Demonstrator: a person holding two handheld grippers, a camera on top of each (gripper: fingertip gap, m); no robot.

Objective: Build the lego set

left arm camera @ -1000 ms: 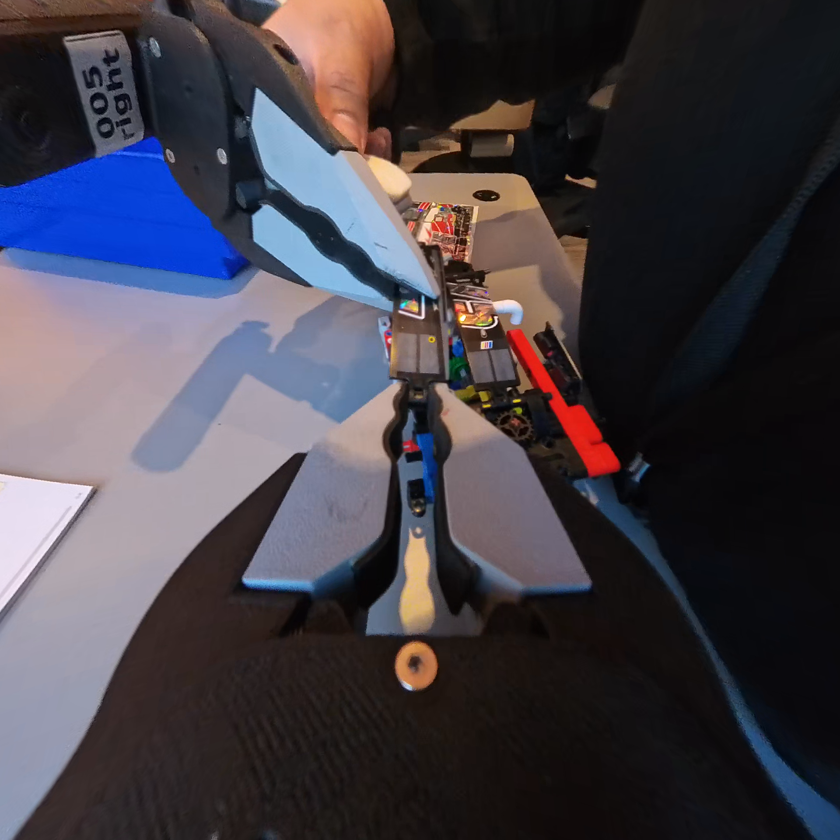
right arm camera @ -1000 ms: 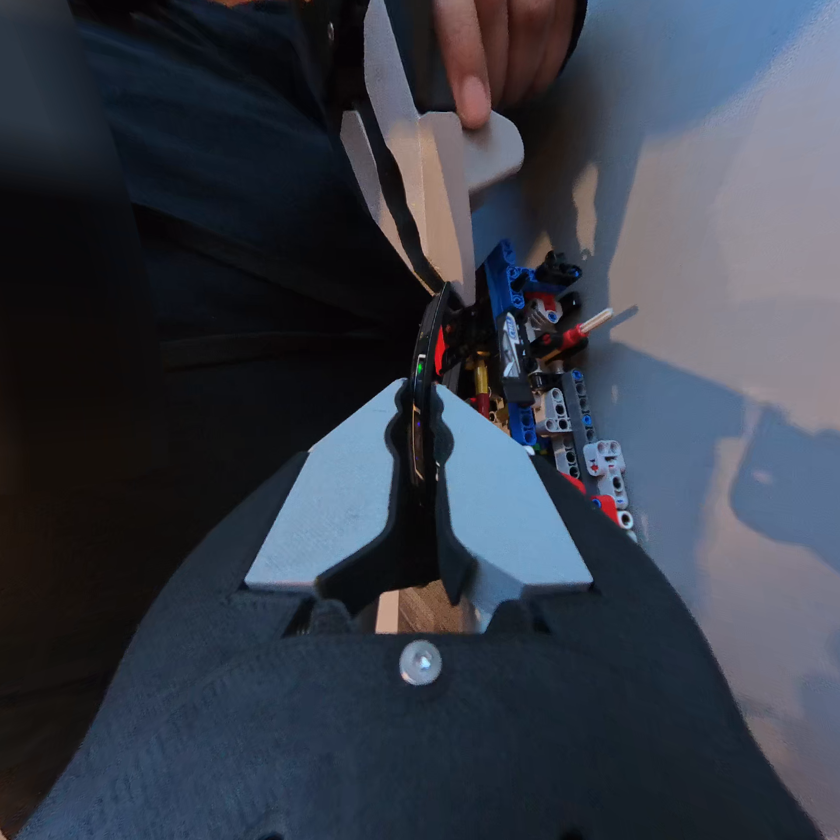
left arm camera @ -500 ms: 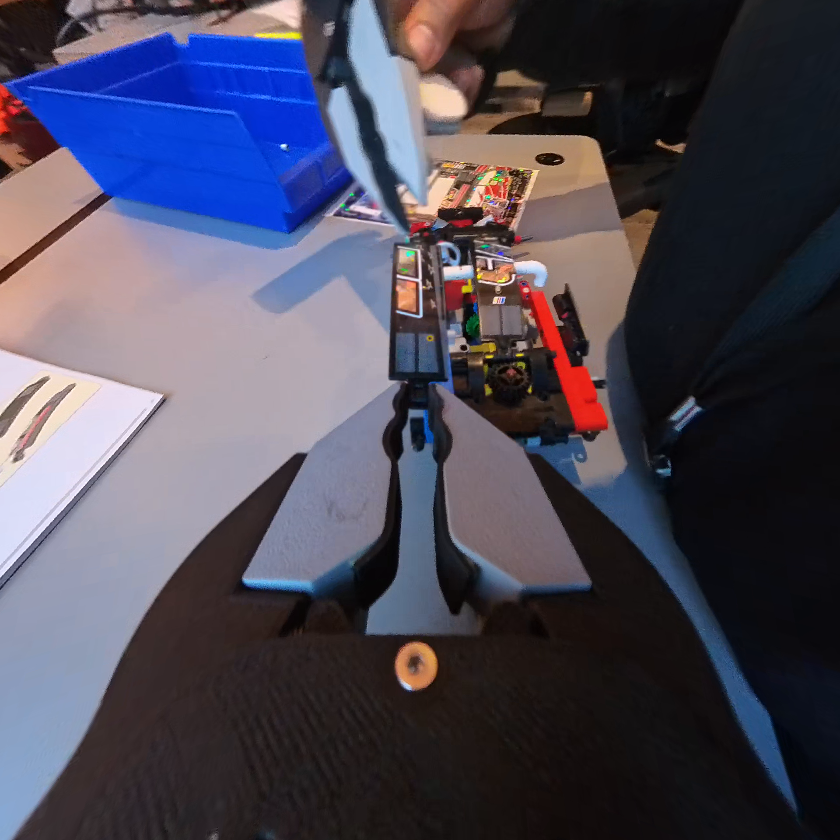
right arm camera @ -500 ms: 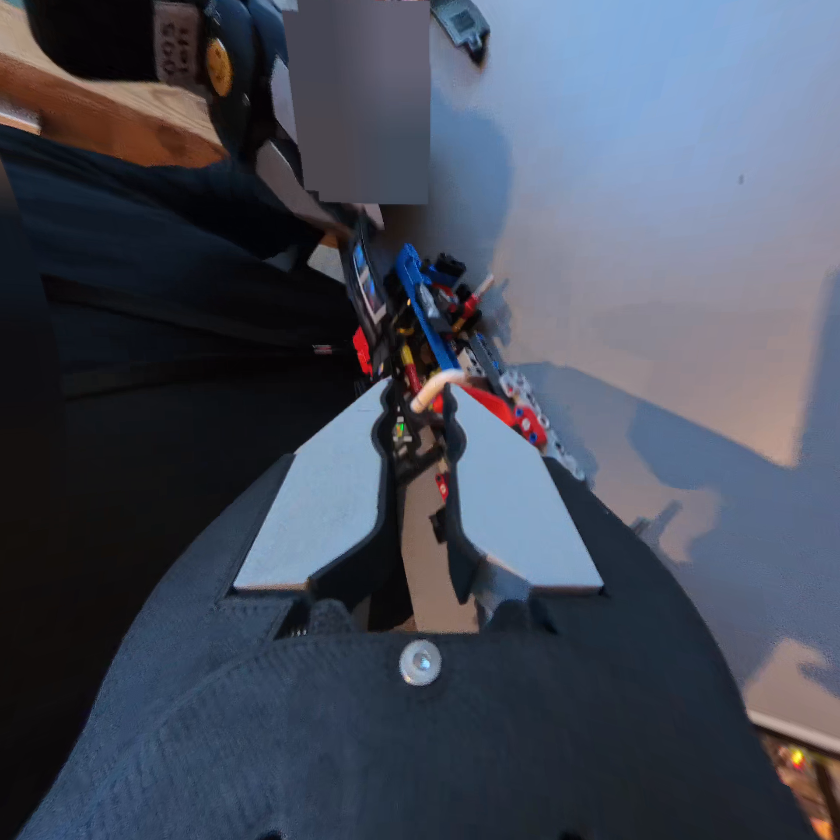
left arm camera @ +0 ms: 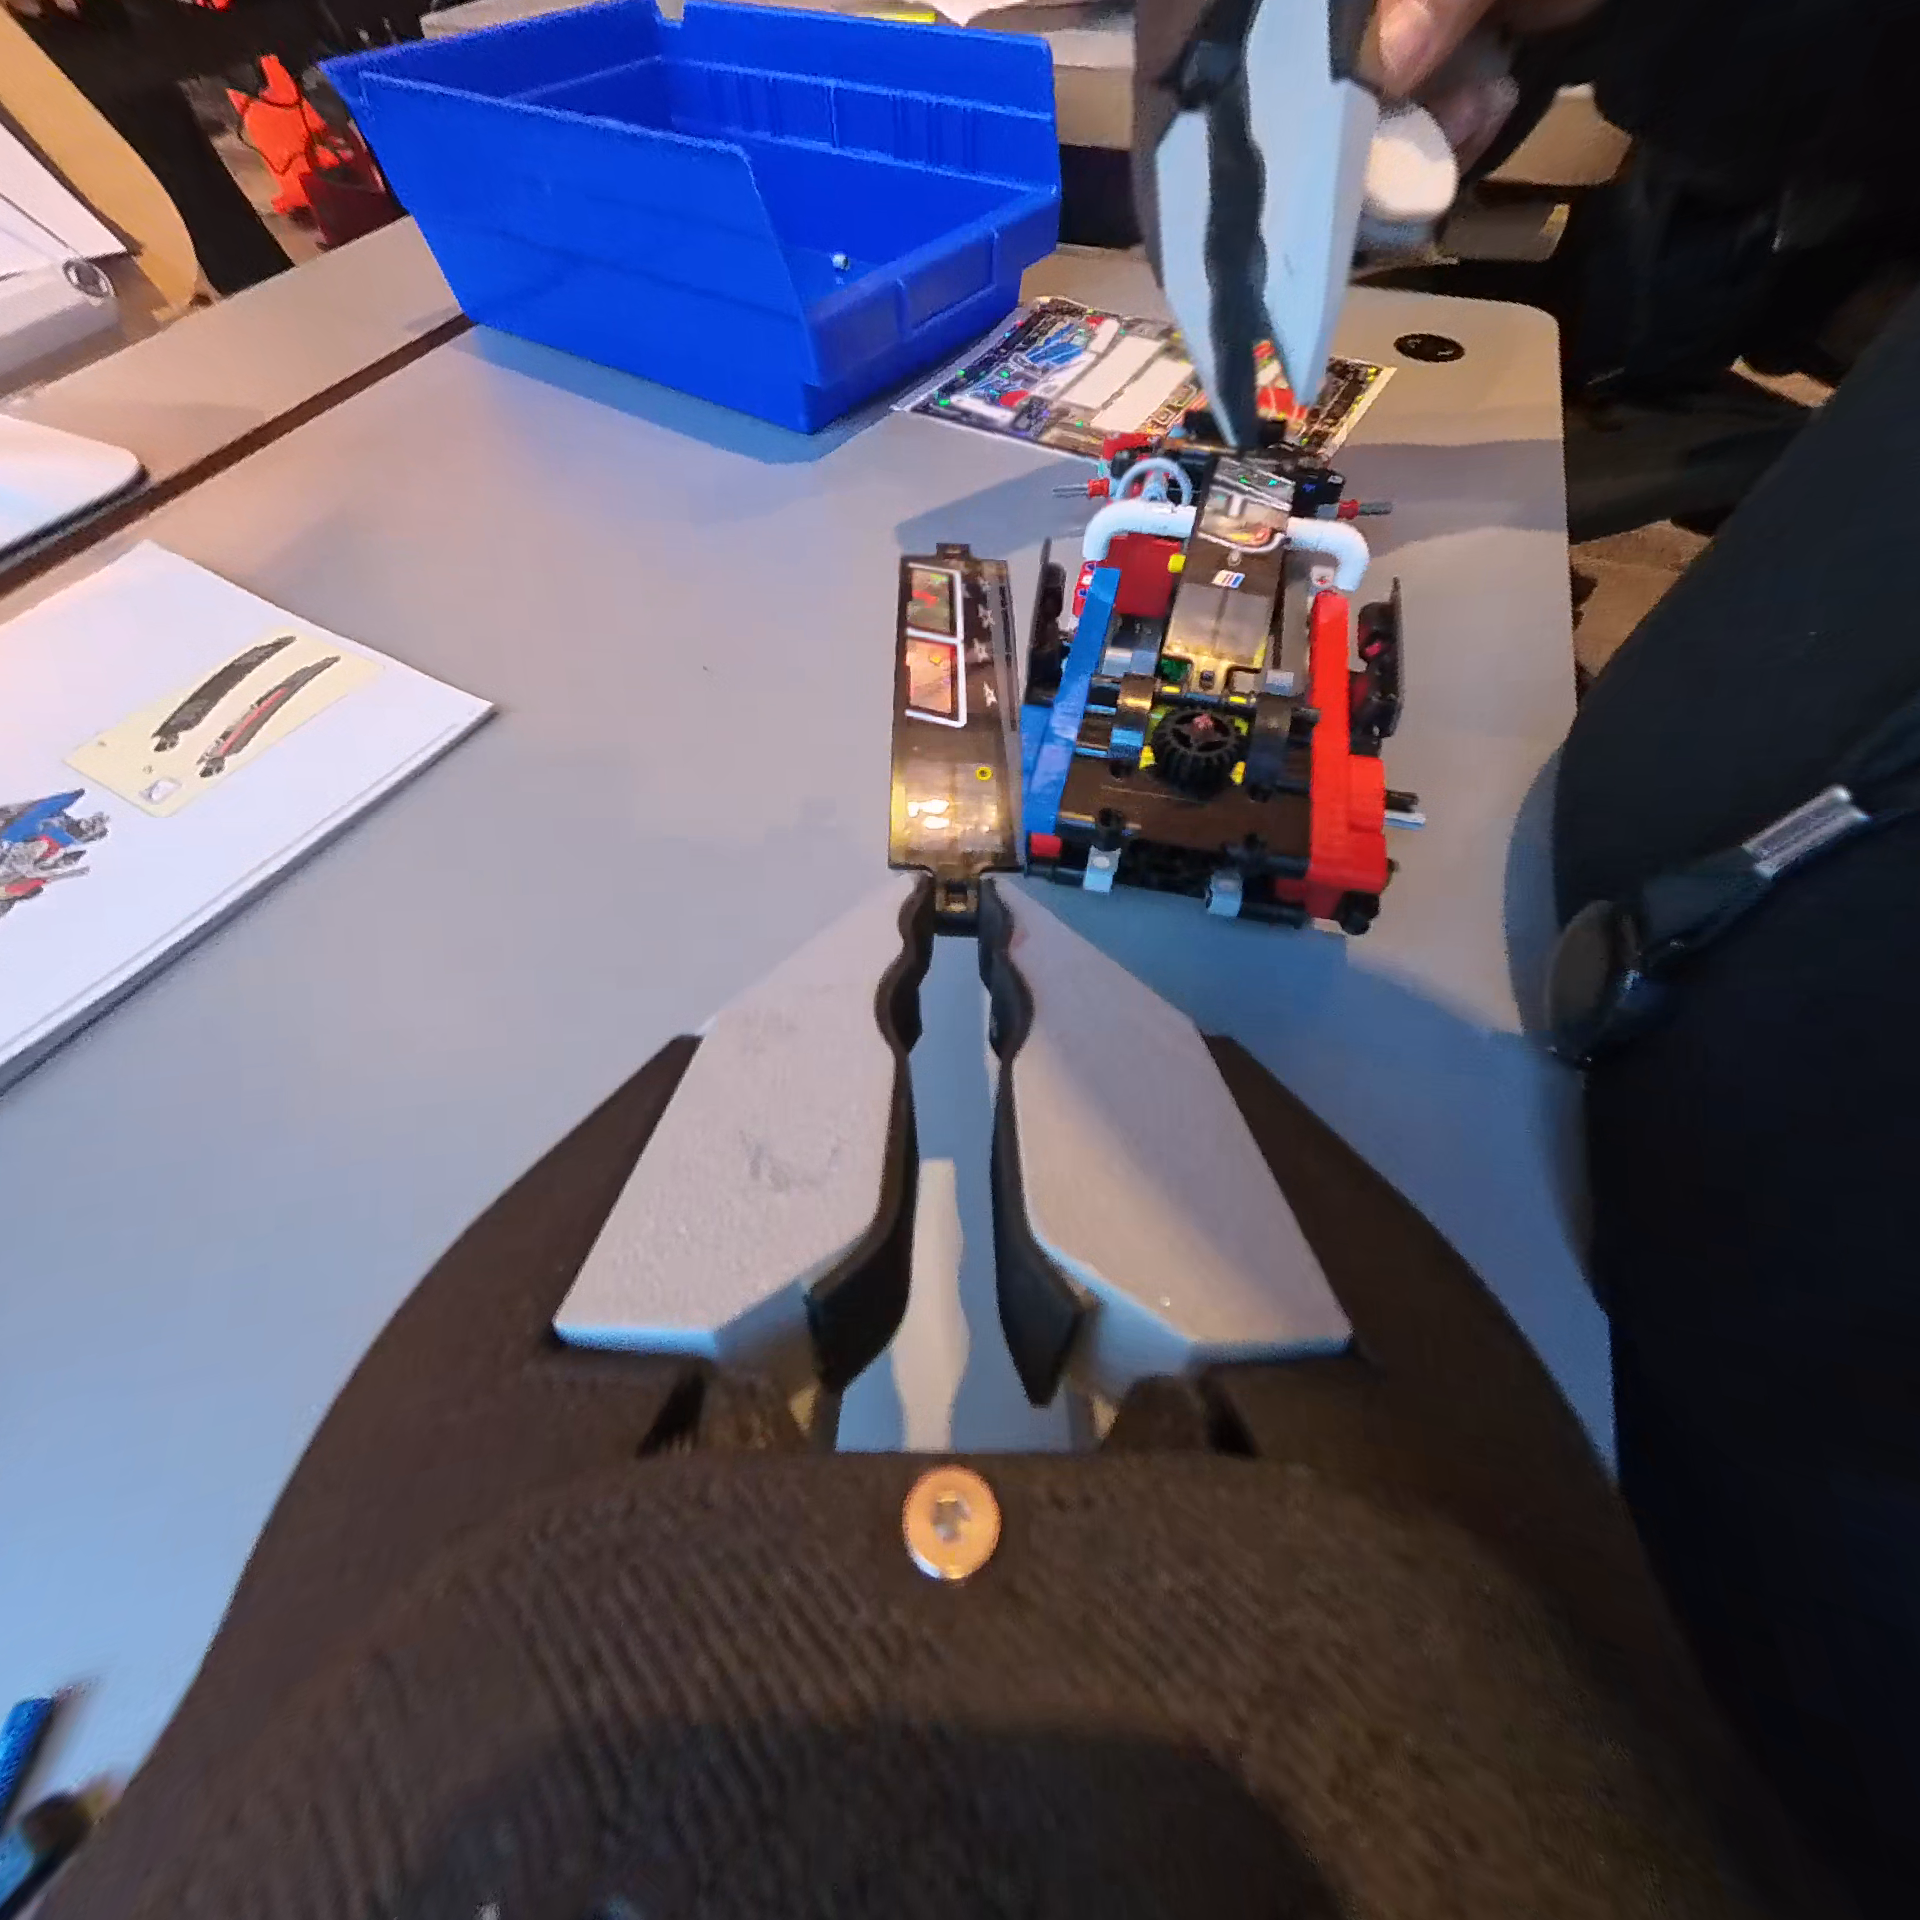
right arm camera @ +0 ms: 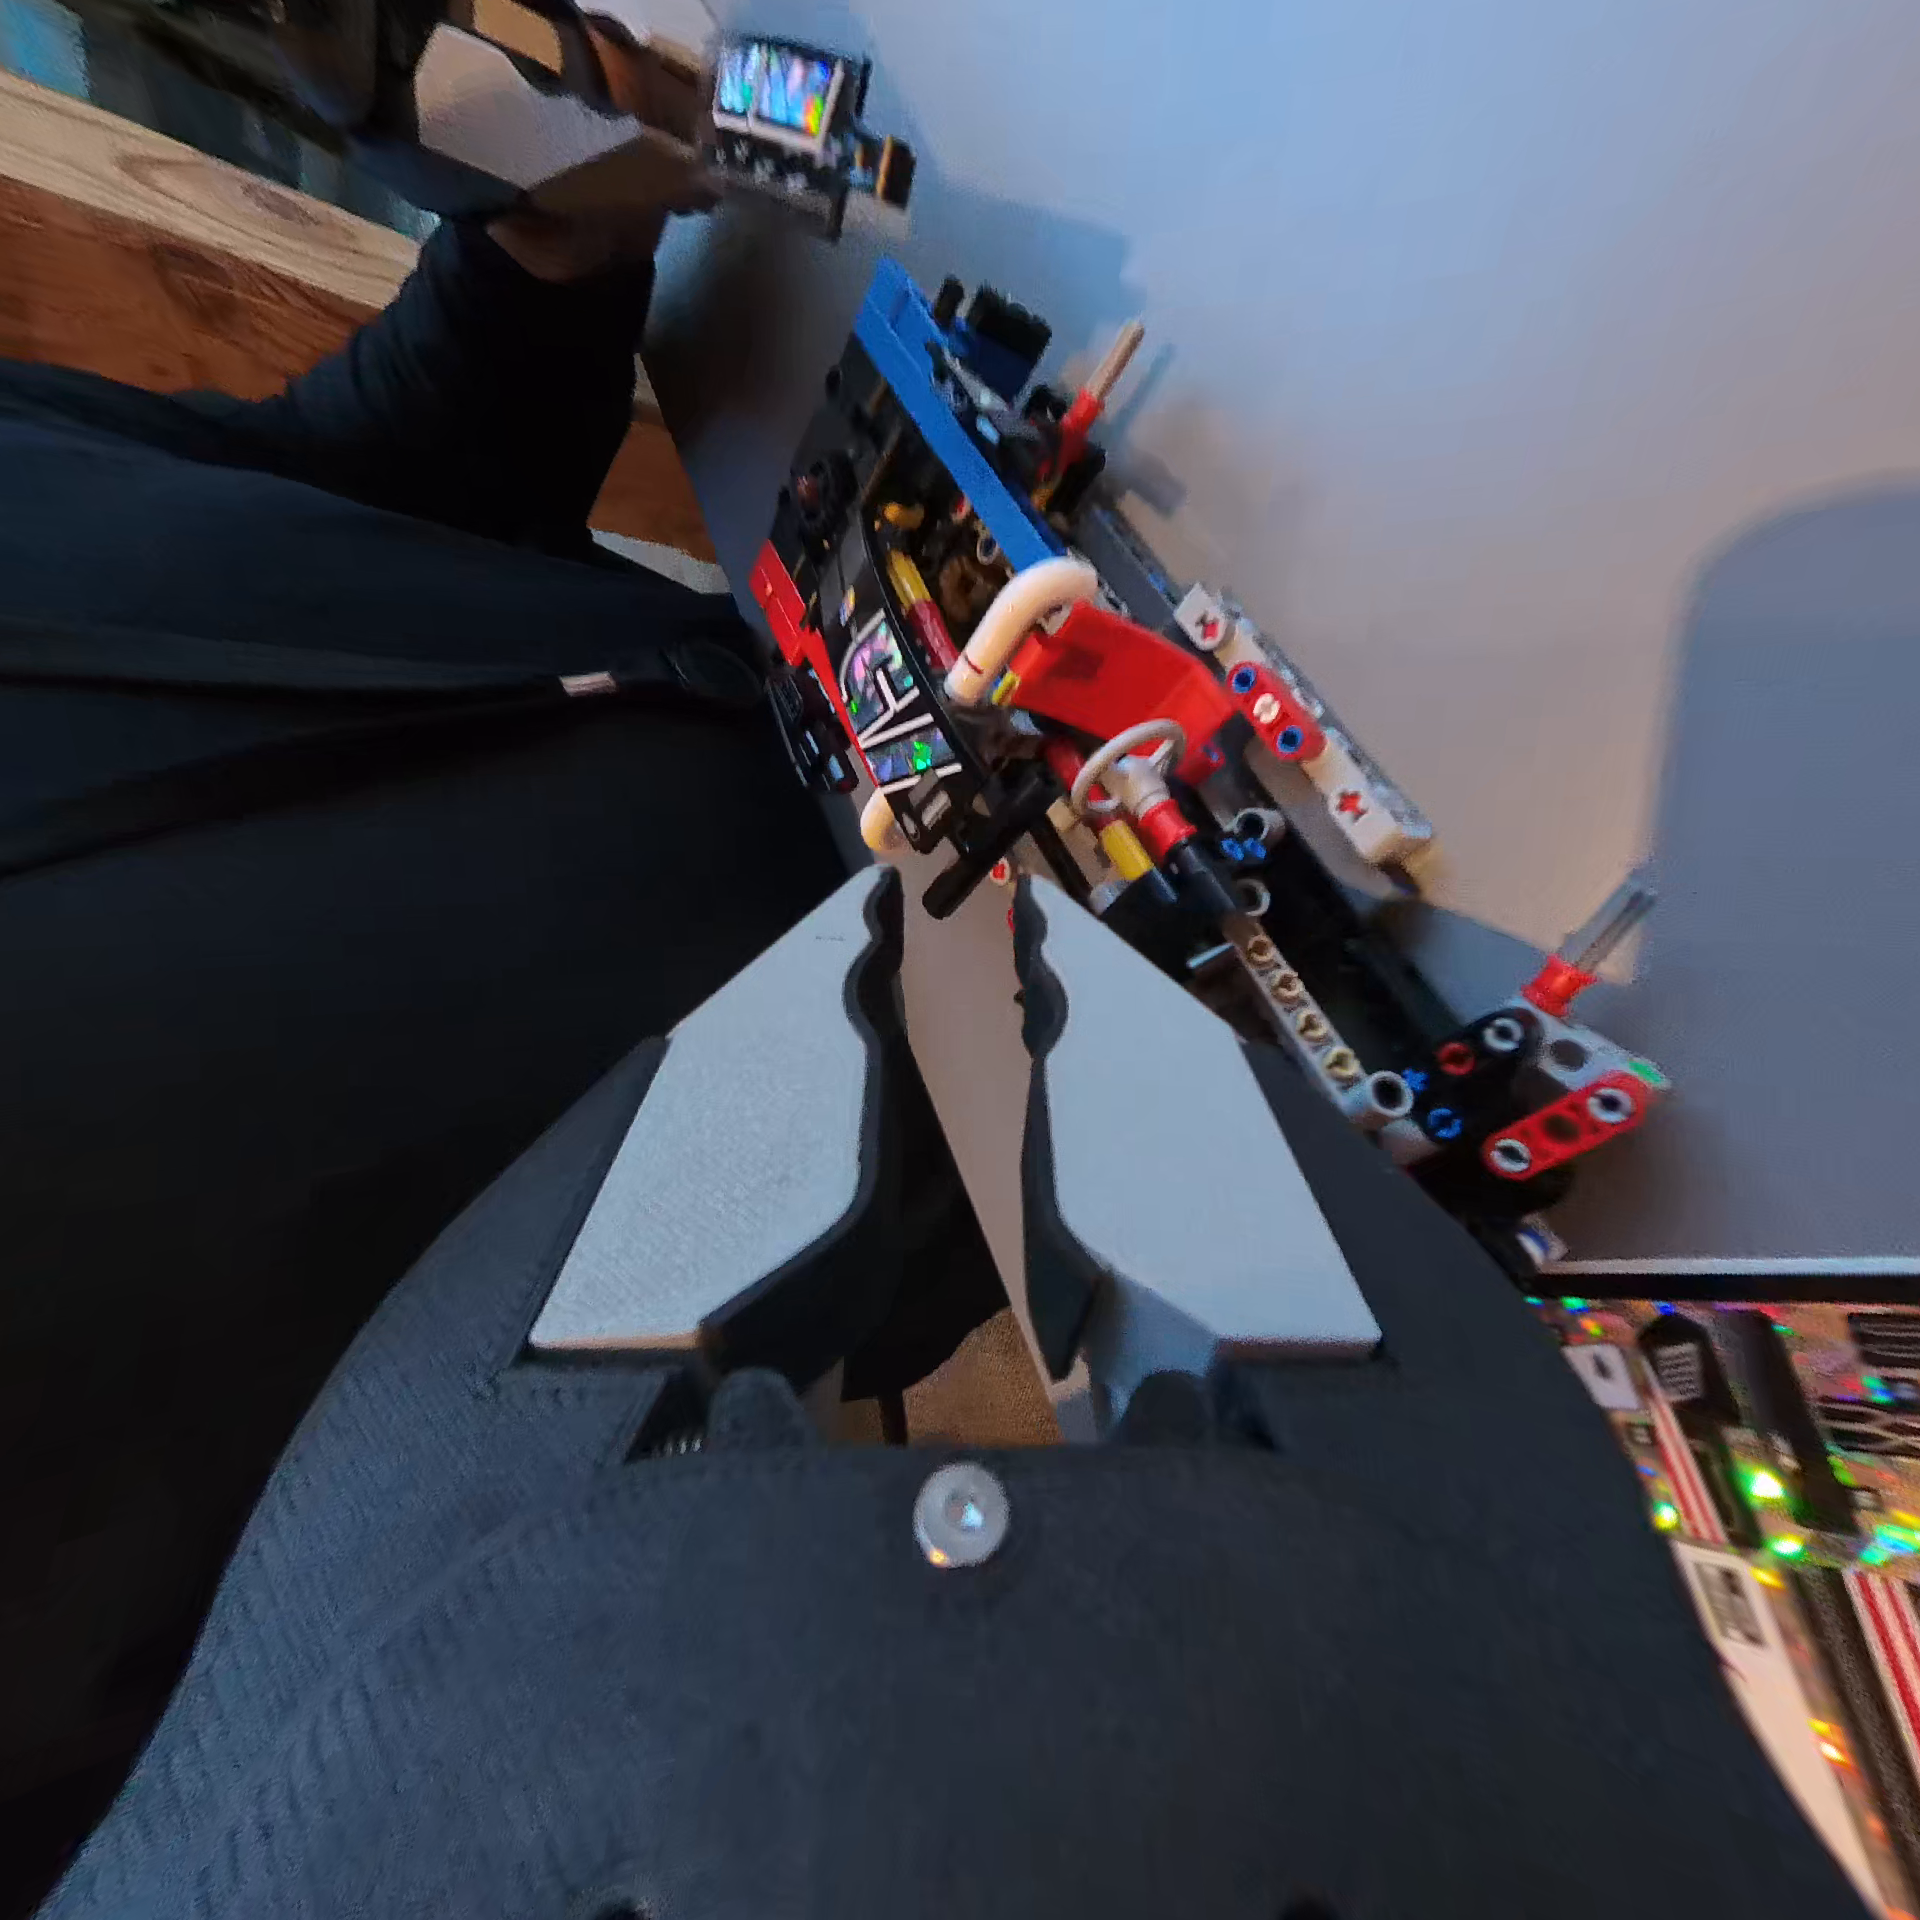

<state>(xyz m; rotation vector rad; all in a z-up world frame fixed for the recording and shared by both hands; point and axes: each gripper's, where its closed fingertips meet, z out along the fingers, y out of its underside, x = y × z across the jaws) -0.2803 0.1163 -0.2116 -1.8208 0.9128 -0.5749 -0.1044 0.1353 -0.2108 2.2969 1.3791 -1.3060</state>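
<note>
The partly built lego car (left arm camera: 1205, 717) sits on the grey table (left arm camera: 623, 935) near its right edge, with a blue left side, a red right side and white hoses. My left gripper (left arm camera: 956, 909) is shut on the end tab of a long black stickered panel (left arm camera: 951, 727) and holds it level beside the car's blue side. My right gripper (left arm camera: 1242, 421) comes down from above with its tips at the car's far end, jaws slightly apart and empty. In the right wrist view the right gripper (right arm camera: 956, 899) is just short of the car (right arm camera: 1039, 675). The held panel (right arm camera: 790, 104) shows at the top.
A blue bin (left arm camera: 727, 208) stands at the back. A shiny sticker sheet (left arm camera: 1091, 374) lies behind the car and also shows in the right wrist view (right arm camera: 1766, 1455). An open instruction booklet (left arm camera: 208, 748) lies at the left. A person in dark clothes (left arm camera: 1766, 935) is at the table's right edge. About 20 cm separates my left fingertips from my right.
My right gripper let go of the black panel and moved to the car's far end. My left gripper kept the panel and drew back, so panel and car now stand apart.
</note>
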